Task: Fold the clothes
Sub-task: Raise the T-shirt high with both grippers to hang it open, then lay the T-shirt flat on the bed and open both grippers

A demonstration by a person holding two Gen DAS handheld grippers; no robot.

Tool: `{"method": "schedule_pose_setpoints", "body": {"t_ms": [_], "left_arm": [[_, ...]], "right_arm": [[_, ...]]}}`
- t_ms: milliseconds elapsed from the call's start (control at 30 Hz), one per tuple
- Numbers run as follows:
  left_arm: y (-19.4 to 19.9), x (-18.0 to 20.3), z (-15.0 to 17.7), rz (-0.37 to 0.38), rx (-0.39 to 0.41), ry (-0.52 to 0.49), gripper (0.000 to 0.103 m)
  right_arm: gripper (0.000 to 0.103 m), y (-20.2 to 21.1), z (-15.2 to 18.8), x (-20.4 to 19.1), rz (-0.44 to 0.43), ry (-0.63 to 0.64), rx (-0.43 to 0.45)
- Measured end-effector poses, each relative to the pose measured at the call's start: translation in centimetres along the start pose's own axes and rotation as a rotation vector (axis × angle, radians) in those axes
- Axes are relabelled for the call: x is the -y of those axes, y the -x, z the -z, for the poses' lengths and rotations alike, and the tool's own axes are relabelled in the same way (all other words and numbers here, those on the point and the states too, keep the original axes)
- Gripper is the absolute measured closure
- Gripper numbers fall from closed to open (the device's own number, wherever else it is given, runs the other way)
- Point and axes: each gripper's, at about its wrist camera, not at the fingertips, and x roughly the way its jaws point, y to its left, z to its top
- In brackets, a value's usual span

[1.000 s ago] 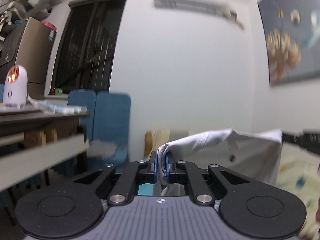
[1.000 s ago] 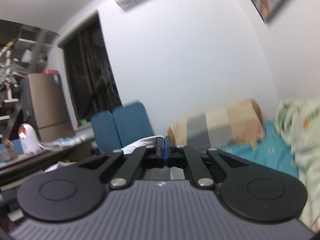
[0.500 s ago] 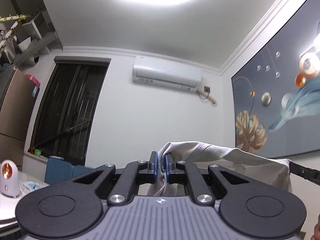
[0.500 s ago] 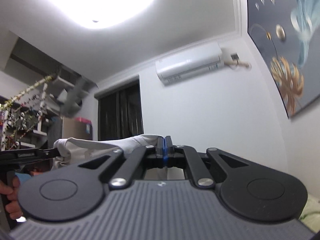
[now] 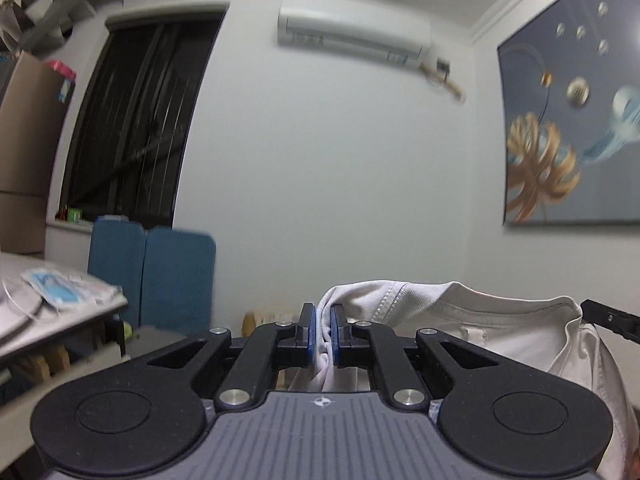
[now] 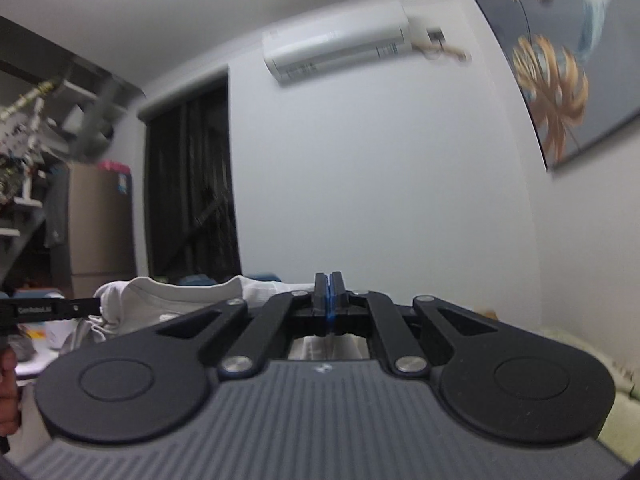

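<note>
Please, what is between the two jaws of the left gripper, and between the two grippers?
In the left wrist view, the left gripper pinches white shirt fabric; the collar spans across to the right gripper.

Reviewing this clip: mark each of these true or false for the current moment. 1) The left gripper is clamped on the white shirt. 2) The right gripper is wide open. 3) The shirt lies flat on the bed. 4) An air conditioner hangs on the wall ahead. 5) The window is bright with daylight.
1) True: the left gripper has a bunch of the white shirt pinched between its blue pads.
2) False: the right gripper has its jaws together, with white shirt cloth running into them.
3) False: the shirt is held up in the air, stretched between the two grippers.
4) True: the air conditioner is mounted high on the wall.
5) False: the window is dark.
</note>
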Motion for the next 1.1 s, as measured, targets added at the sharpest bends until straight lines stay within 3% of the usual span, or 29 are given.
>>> {"method": "schedule_pose_setpoints", "body": {"t_ms": [200,400,600,700,767,867,900,933,1033,1100], "left_arm": [[-18.7,-4.0,13.6,-0.054,-0.149,0.011,0.095],[-37.4,-8.2,28.6,-0.101,-0.324,0.021,0.095],[-50.0,-11.4,42.0,-0.117,-0.511,0.033,0.094],[-53.2,-12.4,45.2,-0.125,-0.581,0.018,0.092],[-53.2,-11.9,45.6,-0.122,-0.585,-0.003,0.088],[-52.2,-11.8,44.6,-0.12,-0.573,-0.018,0.06],[-51.7,-11.8,43.9,-0.121,-0.569,-0.024,0.042],[-51.0,-11.7,43.3,-0.112,-0.559,-0.035,0.028],[-47.5,-10.6,39.5,-0.06,-0.52,-0.057,0.019],[-45.0,-10.4,37.0,-0.031,-0.51,-0.039,0.017]], "right_arm": [[0.101,-13.8,12.1,4.7,0.082,-0.032,-0.146],[0.101,-28.7,26.9,9.6,0.151,-0.033,-0.333],[0.101,-38.1,40.6,13.7,0.199,-0.031,-0.551],[0.1,-39.8,44.5,14.8,0.214,-0.047,-0.623],[0.099,-40.1,45.1,15.1,0.228,-0.067,-0.643],[0.097,-39.9,44.3,15.7,0.223,-0.131,-0.647],[0.093,-39.7,43.8,15.8,0.216,-0.155,-0.65],[0.08,-39.7,43.5,15.9,0.217,-0.168,-0.663],[0.044,-38.6,42.2,15.2,0.197,-0.182,-0.65],[0.043,-37.2,40.7,14.3,0.184,-0.18,-0.639]]}}
